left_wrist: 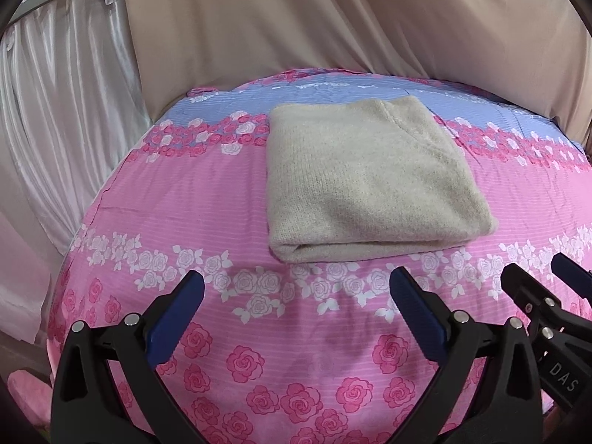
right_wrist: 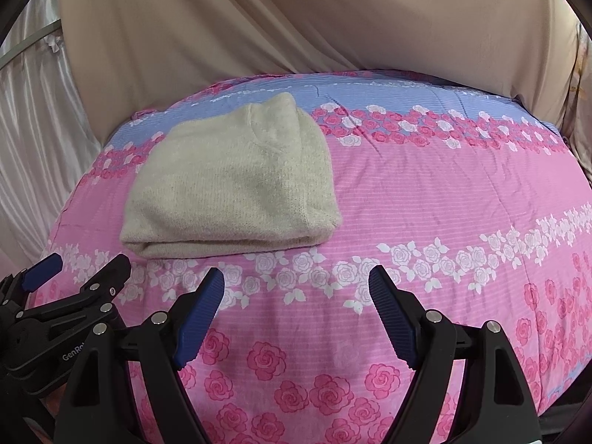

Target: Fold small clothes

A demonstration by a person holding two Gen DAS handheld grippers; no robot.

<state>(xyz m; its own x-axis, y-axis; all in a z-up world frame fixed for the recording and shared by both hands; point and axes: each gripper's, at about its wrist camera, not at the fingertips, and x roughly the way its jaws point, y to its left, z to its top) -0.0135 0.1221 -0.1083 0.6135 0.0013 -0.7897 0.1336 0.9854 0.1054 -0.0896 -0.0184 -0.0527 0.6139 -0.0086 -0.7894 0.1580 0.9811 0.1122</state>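
A beige knitted garment (left_wrist: pixel 370 181) lies folded into a neat rectangle on the pink rose-patterned sheet (left_wrist: pixel 229 199). It also shows in the right wrist view (right_wrist: pixel 236 185), left of centre. My left gripper (left_wrist: pixel 298 288) is open and empty, held over the sheet just in front of the garment's near folded edge. My right gripper (right_wrist: pixel 296 285) is open and empty, in front of the garment and a little to its right. Each gripper shows in the other's view: the right one (left_wrist: pixel 536 270) at the right edge, the left one (right_wrist: pixel 88 262) at the left edge.
The sheet (right_wrist: pixel 425 192) covers a raised surface with a blue band at the far side. A beige draped cloth (left_wrist: pixel 333 18) hangs behind it. White satin curtains (left_wrist: pixel 66 74) hang at the left. A pink fluffy item (left_wrist: pixel 26 388) sits low at the left edge.
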